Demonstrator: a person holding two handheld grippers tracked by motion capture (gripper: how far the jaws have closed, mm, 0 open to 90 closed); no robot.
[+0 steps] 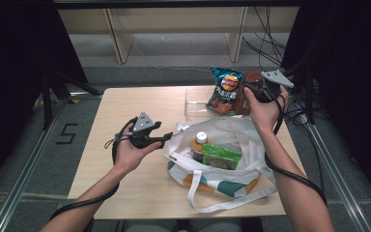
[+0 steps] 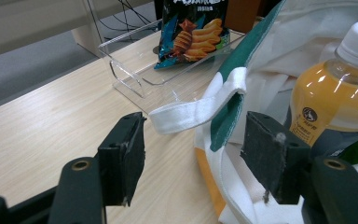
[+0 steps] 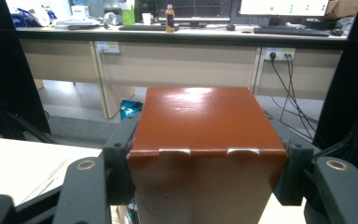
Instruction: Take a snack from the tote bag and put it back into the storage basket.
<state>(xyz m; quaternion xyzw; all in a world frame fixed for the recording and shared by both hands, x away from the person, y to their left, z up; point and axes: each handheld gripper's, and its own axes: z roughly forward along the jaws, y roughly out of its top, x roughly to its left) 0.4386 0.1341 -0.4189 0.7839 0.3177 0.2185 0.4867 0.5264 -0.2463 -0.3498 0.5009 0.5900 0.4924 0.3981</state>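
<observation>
Two grippers work: the right gripper point(image 3: 205, 186) clamps a brown box point(image 3: 205, 135); the left gripper point(image 2: 193, 158) hangs open beside the tote bag point(image 1: 232, 130). Keep the box level.

The brown box point(image 3: 205, 154) runs off the bottom of the right gripper view, so its lower half can't be seen. In the high view it's mostly behind the right gripper point(image 1: 263, 87) and the chip bag point(image 1: 225, 90). The orange bottle point(image 2: 340, 100) is cut by the right edge of the left gripper view. The green packet point(image 1: 221, 156) sits half buried in the tote bag point(image 1: 232, 133), probably snacks; its print is too small to read.
</observation>
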